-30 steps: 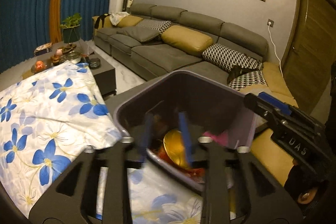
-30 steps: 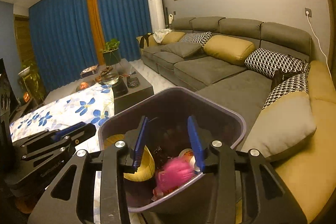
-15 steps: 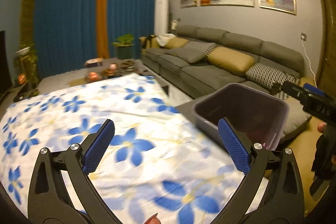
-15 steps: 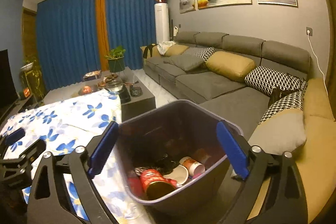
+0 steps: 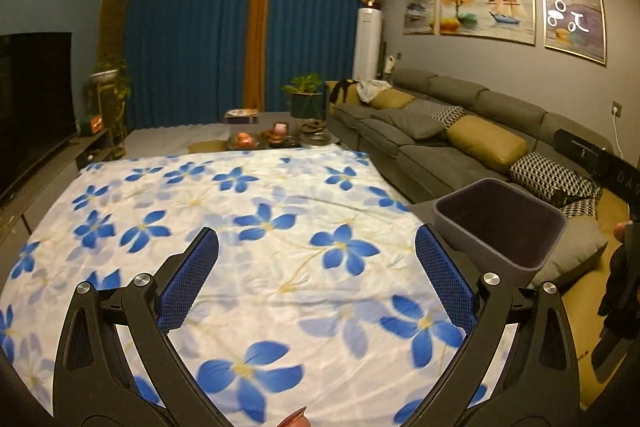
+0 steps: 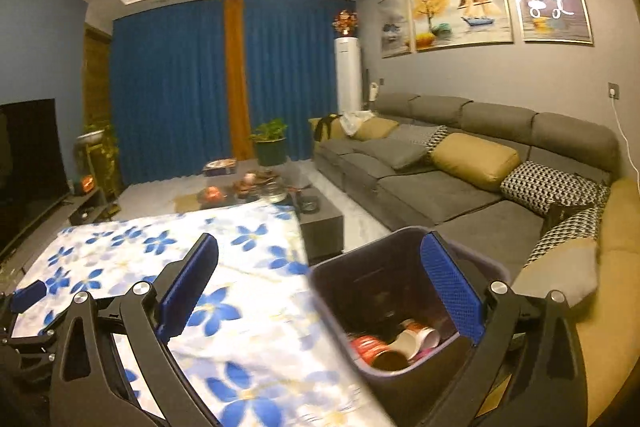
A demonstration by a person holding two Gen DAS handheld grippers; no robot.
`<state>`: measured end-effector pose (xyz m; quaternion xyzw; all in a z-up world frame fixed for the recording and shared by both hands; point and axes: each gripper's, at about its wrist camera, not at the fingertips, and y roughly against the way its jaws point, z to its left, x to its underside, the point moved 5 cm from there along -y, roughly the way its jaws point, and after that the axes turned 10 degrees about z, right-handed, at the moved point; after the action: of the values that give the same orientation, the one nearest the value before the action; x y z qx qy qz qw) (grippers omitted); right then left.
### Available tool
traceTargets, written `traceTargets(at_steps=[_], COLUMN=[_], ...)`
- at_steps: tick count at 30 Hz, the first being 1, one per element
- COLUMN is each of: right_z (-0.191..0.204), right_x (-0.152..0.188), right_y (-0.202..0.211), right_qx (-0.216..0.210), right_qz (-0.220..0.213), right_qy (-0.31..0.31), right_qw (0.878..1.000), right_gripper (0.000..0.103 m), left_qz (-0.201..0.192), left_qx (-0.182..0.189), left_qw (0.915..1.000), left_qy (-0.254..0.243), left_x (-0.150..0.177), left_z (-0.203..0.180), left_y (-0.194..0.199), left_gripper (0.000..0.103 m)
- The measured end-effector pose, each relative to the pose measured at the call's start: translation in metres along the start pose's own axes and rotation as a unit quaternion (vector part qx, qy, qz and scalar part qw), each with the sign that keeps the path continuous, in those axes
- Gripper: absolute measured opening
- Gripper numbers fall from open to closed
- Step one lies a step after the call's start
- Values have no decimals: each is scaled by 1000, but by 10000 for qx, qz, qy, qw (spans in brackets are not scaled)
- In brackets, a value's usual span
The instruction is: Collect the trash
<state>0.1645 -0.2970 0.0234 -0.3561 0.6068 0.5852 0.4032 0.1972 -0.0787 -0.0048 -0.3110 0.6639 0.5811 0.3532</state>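
Note:
A dark purple trash bin (image 5: pixel 500 227) stands at the right edge of a table with a white cloth printed with blue flowers (image 5: pixel 248 227). In the right wrist view the bin (image 6: pixel 384 283) holds a red can (image 6: pixel 366 343), a paper cup (image 6: pixel 420 337) and other trash. My left gripper (image 5: pixel 316 275) is open and empty above the cloth, left of the bin. My right gripper (image 6: pixel 318 291) is open and empty, with its right finger over the bin. The right gripper also shows in the left wrist view (image 5: pixel 616 179), and the left gripper shows in the right wrist view (image 6: pixel 24 311).
A long grey sofa (image 5: pixel 440 147) with yellow and patterned cushions runs along the right wall. A dark coffee table (image 6: pixel 280 195) with fruit, bowls and a potted plant stands beyond the cloth. A TV (image 5: pixel 32 99) is at the left.
Both grippers have opened and pulled up and back from inside the bin. The left one has swung left over the cloth. The trash they held now lies in the bin.

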Motion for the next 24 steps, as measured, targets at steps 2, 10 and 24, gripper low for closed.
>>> traceTargets(at_steps=[2,10,24], right_z=[14,53,70], right_x=[7,37,72], right_y=[3,11,21], right_qx=[-60,-185,61], right_qz=[37,182,205], right_qy=[34,22,39], right_qw=[10000,9997,9998], right_gripper=[97,97,97], left_qz=[-29,-186,-46], left_qx=[-68,-350,-259], left_qw=[10000,9990,9993], left_qy=[61,184,248], left_x=[5,24,43], left_z=[12,44,58], left_y=[10,43,47], left_gripper=[97,97,97])
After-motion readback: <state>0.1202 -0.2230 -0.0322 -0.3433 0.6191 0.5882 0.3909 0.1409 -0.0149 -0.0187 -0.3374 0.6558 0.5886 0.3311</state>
